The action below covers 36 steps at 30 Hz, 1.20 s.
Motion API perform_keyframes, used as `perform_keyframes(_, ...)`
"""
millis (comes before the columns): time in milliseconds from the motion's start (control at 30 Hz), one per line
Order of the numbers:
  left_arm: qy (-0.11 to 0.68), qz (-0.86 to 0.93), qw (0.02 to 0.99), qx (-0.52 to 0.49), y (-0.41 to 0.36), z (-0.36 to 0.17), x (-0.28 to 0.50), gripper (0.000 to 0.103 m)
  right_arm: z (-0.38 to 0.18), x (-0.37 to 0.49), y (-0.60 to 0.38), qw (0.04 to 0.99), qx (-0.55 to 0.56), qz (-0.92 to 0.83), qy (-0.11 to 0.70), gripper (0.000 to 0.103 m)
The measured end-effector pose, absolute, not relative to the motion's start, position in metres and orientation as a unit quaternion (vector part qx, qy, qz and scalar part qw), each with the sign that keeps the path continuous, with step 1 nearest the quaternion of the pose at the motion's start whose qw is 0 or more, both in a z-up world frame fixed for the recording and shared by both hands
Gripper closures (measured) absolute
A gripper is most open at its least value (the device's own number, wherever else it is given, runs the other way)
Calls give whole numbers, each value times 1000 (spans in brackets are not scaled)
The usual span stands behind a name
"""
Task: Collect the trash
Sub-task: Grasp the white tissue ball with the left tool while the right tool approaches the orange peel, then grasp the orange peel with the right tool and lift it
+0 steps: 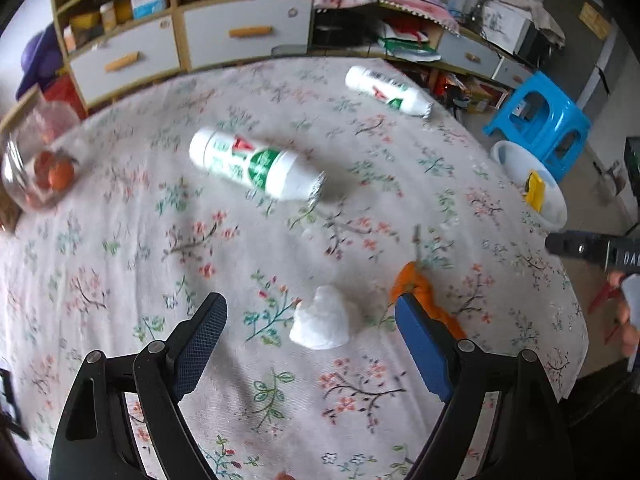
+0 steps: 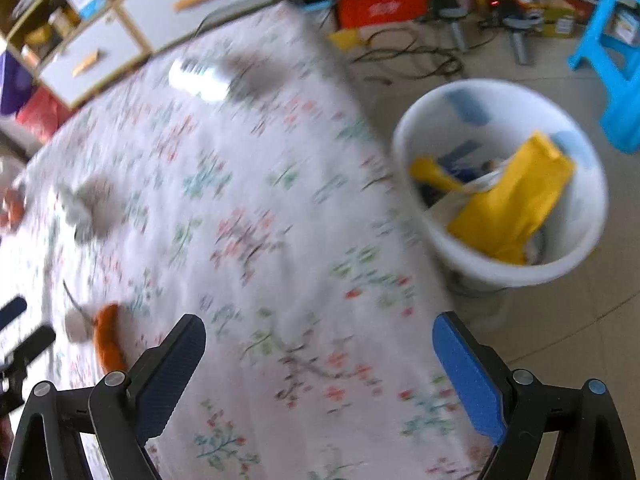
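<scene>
Crumpled tissue (image 1: 322, 318) lies beneath the released left claw (image 1: 310, 336), orange peel (image 1: 424, 294) beside it.

I'm looking at a lived-in home room. A flower-patterned cloth (image 1: 248, 264) covers the bench; at twelve o'clock stand cluttered wooden shelves with white drawers (image 1: 244, 36), at two o'clock a blue plastic stool (image 1: 540, 120), and a white waste bucket (image 2: 504, 184) sits on tiled floor (image 2: 580, 328).
</scene>
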State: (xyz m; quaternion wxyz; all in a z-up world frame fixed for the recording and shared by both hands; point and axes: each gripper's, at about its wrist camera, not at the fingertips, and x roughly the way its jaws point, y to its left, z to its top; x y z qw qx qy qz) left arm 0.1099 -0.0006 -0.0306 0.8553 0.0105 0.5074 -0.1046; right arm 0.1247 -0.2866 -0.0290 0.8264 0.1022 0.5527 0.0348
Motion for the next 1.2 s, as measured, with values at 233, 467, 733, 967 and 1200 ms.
perform_keyframes(233,533,-113,838,-44,16,-57,117,37,-52,128,-249,810,64,49,580,8)
perform_keyframes(467,535,-148,830,-49,4,-57,120,74,-62,129,-219,803,47,73,589,8)
perform_keyframes(733,533,-136,835,-34,6,-45,115,78,-68,124,-184,805,11,97,585,8)
perform_keyframes(967,525,-106,843,-39,31,-35,106,78,-68,118,-157,806,-5,125,579,8)
perform_keyframes(1200,525,-74,845,-66,64,-31,93,78,-71,118,-130,804,-16,144,577,8)
